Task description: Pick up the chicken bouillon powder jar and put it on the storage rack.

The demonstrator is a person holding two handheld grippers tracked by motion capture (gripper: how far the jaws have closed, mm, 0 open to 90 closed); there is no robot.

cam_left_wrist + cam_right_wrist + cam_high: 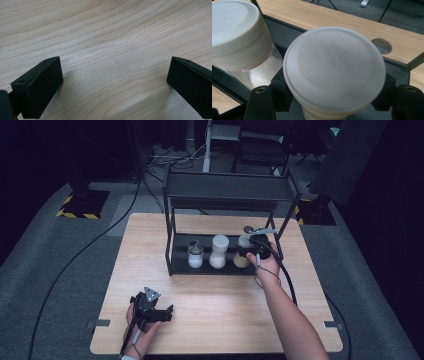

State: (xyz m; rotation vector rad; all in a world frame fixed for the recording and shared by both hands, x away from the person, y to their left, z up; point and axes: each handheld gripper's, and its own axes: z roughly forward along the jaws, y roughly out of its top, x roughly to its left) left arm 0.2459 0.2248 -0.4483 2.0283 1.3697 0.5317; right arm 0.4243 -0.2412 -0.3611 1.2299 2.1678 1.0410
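Three jars stand on the lower level of a black metal shelf (176,251). The rightmost one, a white-lidded jar (243,251) (334,70) with yellowish contents, sits between the jaws of my right gripper (248,254) (333,100), which is shut on its sides just under the lid. Beside it stands a taller jar with a white cap (219,251) (237,35) and white grains inside. A small glass jar with a dark lid (195,255) is at the left. My left gripper (159,312) (115,75) rests low over the bare wood near the table's front, open, nothing between its jaws.
The shelf's top level (227,187) is bare and overhangs the jars. The wooden table (220,315) has a round hole (382,46) behind the shelf. Shelf posts (167,235) flank the jars. Cables trail over the grey floor at the left.
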